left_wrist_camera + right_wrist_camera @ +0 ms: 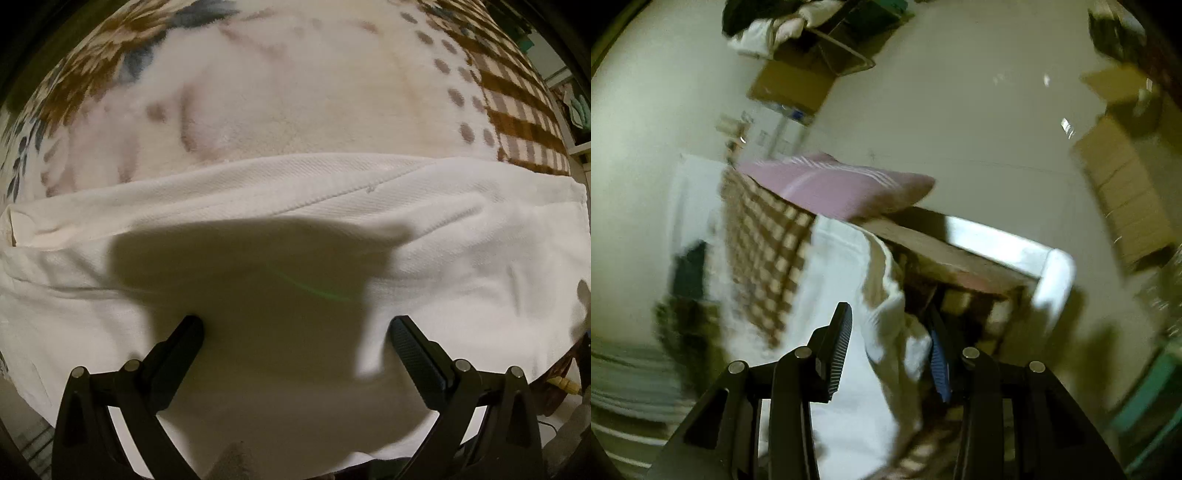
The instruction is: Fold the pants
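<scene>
A patterned blanket [295, 92] fills the upper frame of the left view; white pants [461, 229] are spread across the middle and lower frame, one long fold edge running straight, so folding is judged partly done. The left gripper [295, 328] is spread wide above the cloth, empty. In the right view a hanging pants edge [890, 325] lies between the right gripper [890, 328], half-narrowed; pressing contact cannot be told. Open floor [979, 122] lies beyond.
</scene>
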Demonstrator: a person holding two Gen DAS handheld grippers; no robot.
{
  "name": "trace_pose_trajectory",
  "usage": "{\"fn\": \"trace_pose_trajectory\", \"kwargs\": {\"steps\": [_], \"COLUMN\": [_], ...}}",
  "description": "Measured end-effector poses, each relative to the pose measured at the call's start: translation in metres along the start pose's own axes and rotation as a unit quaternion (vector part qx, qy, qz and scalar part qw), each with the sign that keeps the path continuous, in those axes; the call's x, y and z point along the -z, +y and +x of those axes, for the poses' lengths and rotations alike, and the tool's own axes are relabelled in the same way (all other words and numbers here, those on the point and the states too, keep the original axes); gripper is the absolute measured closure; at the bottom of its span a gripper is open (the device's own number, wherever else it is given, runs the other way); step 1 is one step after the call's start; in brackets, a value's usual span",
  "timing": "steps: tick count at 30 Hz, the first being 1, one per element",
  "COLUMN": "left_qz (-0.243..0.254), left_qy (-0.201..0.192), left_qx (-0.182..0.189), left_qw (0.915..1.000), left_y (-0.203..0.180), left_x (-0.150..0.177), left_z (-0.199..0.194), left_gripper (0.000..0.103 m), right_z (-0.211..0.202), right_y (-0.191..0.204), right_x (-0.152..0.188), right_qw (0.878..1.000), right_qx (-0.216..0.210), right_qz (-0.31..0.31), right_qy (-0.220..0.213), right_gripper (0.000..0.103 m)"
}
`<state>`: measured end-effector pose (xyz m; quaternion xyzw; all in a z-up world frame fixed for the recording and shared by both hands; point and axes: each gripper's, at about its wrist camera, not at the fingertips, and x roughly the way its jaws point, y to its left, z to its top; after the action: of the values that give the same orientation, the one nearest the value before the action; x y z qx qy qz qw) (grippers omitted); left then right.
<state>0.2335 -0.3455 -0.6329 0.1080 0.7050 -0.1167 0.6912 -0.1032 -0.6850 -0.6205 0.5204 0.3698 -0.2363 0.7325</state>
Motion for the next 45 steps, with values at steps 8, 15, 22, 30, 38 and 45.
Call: {"fn": "trace_pose_trajectory", "kwargs": {"steps": [8,15,22,30,38,45], "left_qz": [0.001,0.000,-0.002,-0.004,-0.002,-0.016], "left_qy": [0.011,0.011,-0.003,0.003,0.007,-0.022], "left_qx": [-0.001,-0.002,0.002,0.004,0.010,0.053], "left_qw": [0.9999,0.9999,1.0000,1.0000,0.9999,0.9982], "left_y": [0.004,0.007,0.005,0.008,0.012,0.046], "left_x": [-0.008,-0.015,-0.011,-0.012,-0.014,-0.003], "left_z": [0.003,0.005,0.004,0.006,0.002,-0.042], "left_gripper": [0.000,0.000,0.000,0.000,0.000,0.000], "right_z": [0.005,0.022,0.040,0.047,0.068,0.007], "right_y": [0.028,0.012,-0.001,-0.008,-0.004,0.056], "right_x": [0.044,0.018,0.009,0.010,0.003,0.022], "right_qw": [0.996,1.000,1.000,0.997,0.998,0.998], "right_qx": [0.051,-0.011,-0.020,-0.061,-0.042,-0.029], "right_qz": [-0.079,0.003,0.013,0.038,0.039,-0.044], "right_qy": [0.004,-0.020,0.017,0.008,0.006,-0.028], "right_gripper": [0.060,0.060,0.063,0.064,0.094,0.096]}}
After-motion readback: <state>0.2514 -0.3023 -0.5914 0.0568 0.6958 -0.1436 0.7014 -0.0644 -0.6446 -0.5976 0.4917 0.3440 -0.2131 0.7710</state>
